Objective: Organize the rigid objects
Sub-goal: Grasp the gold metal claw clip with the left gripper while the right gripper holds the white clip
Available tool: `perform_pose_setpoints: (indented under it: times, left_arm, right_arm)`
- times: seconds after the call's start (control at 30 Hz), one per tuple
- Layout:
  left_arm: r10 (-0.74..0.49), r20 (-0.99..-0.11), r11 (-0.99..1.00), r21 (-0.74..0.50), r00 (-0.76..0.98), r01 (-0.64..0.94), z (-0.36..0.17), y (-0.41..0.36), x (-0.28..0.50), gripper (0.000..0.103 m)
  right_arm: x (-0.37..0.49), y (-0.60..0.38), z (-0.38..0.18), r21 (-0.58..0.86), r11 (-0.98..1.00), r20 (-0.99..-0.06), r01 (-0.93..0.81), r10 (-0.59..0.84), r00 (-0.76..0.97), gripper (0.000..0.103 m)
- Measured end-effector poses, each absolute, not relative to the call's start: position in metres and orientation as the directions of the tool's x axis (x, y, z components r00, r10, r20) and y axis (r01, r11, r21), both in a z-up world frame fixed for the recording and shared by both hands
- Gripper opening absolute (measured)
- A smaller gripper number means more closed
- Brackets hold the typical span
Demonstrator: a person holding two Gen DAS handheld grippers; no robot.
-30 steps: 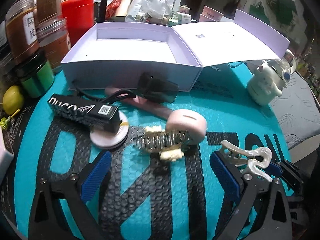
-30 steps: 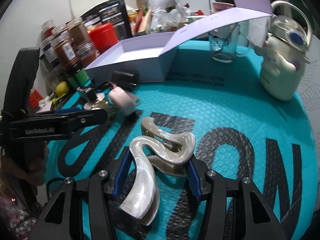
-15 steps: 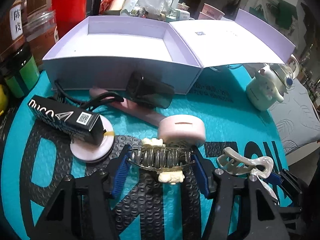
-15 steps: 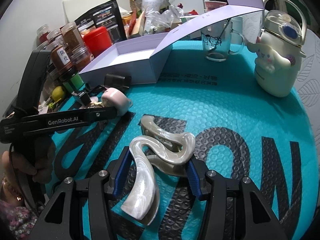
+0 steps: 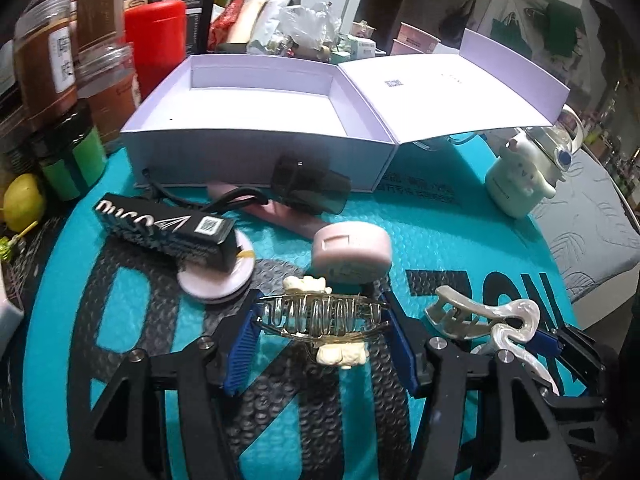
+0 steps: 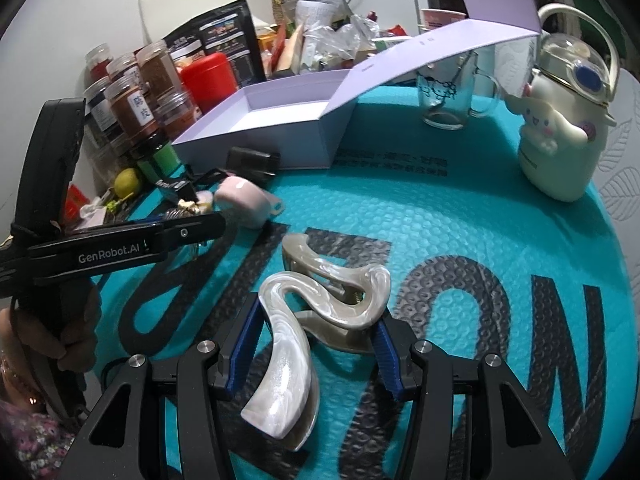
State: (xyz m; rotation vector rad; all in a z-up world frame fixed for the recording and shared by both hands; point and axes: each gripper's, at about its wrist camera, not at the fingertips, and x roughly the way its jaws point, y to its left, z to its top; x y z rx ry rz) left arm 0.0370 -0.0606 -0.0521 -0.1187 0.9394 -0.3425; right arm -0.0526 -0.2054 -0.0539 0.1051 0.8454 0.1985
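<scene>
My left gripper [image 5: 322, 344] is shut on a gold metal hair claw with cream bear charms [image 5: 320, 318] and holds it just above the teal mat. My right gripper [image 6: 316, 350] is shut on a pearly white-and-grey hair claw [image 6: 320, 304]; this claw also shows in the left wrist view [image 5: 486, 318] at the right. An open lavender box [image 5: 260, 120] stands at the back, its inside empty and its lid [image 5: 448, 98] flung open to the right. The left gripper [image 6: 120, 246] shows at the left of the right wrist view.
In front of the box lie a black charger [image 5: 310, 188], a black carton [image 5: 164, 230] on a pink disc, and a pink case [image 5: 352, 250]. Spice jars [image 5: 52, 64], a red tin [image 5: 154, 40] and a lemon [image 5: 22, 202] stand left. A cream character bottle [image 6: 560, 132] and glass mug [image 6: 448, 96] stand right.
My left gripper moved forward over the gold claw, closed on it and lifted it slightly. My right gripper has kept hold of the pearly claw and barely moved.
</scene>
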Motion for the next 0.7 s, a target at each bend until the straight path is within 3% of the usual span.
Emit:
perform_pose_setpoints:
  times: [0.7]
  left_arm:
    - [-0.252, -0.716, 0.968, -0.193, 0.651, 0.162, -0.018, -0.015, -0.012, 0.058]
  right_arm:
    - [-0.072, -0.147, -0.030, 0.139, 0.945, -0.675, -0.294, 0.308, 0.671, 0.052]
